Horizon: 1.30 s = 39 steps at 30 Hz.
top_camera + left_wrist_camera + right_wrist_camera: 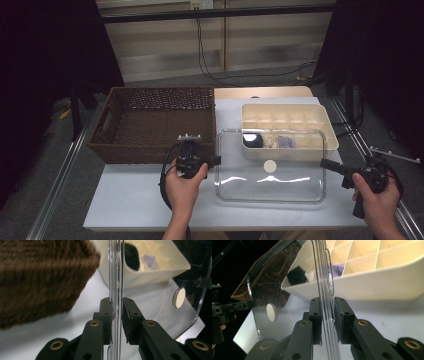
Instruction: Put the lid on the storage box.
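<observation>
A clear plastic lid [270, 170] with a round white disc [270, 166] at its middle is held level above the white table, its far edge over the front of a cream compartment box [320, 145]. My left gripper [217, 161] is shut on the lid's left edge, and the left gripper view shows the rim [115, 277] pinched between the pads of that gripper [117, 302]. My right gripper [325, 163] is shut on the lid's right edge; in the right gripper view the rim [324, 277] runs between its pads [327, 301].
A brown wicker basket [150, 150] stands at the left, close behind my left hand. The box's front row holds a black item [252, 140] and a purple one [286, 142]. The table's front edge [130, 222] lies near both wrists.
</observation>
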{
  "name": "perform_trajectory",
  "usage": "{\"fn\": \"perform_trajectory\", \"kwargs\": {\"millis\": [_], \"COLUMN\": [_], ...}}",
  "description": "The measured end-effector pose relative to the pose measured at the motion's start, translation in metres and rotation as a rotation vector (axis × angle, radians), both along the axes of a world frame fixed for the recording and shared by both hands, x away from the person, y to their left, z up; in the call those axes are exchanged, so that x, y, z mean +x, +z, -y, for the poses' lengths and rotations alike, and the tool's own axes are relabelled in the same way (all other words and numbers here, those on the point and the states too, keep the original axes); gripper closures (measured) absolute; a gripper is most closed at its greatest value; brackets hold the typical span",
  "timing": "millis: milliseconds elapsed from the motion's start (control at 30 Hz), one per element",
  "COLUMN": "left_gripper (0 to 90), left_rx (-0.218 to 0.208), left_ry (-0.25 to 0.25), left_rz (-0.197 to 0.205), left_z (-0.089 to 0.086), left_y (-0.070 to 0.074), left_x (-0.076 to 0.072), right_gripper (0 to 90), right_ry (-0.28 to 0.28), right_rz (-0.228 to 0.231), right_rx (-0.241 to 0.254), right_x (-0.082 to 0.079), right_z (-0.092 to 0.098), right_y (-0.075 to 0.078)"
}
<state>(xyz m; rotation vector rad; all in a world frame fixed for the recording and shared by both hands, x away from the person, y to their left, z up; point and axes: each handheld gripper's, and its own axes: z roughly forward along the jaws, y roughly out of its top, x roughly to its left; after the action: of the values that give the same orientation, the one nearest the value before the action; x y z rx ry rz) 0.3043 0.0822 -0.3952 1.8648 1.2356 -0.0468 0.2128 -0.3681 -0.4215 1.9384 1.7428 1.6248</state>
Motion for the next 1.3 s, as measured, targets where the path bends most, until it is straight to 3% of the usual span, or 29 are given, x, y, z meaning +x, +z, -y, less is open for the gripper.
{"fn": "perform_trajectory", "kwargs": {"millis": [300, 467, 1067, 1133, 1300], "left_gripper": [78.6, 78.7, 78.7, 78.6, 78.6], "left_rx": [0.007, 0.002, 0.006, 0.024, 0.009], "left_ry": [-0.022, -0.013, -0.006, -0.017, -0.007], "left_rz": [0.009, 0.000, -0.021, -0.023, -0.032], "left_z": [0.022, 0.031, 0.055, 0.057, 0.063], "left_y": [0.017, 0.020, 0.032, 0.034, 0.035], "left_x": [0.031, 0.042, 0.082, 0.088, 0.098], "right_gripper": [77.3, 77.3, 76.2, 76.2, 76.0], "right_ry": [-0.037, -0.052, -0.115, -0.125, -0.132], "right_rz": [0.014, 0.026, 0.004, 0.004, 0.004], "right_rx": [0.007, 0.010, 0.005, 0.000, -0.020], "right_x": [0.022, 0.029, 0.069, 0.073, 0.084], "right_z": [0.020, 0.027, 0.043, 0.045, 0.049], "right_y": [0.014, 0.016, 0.028, 0.030, 0.038]}}
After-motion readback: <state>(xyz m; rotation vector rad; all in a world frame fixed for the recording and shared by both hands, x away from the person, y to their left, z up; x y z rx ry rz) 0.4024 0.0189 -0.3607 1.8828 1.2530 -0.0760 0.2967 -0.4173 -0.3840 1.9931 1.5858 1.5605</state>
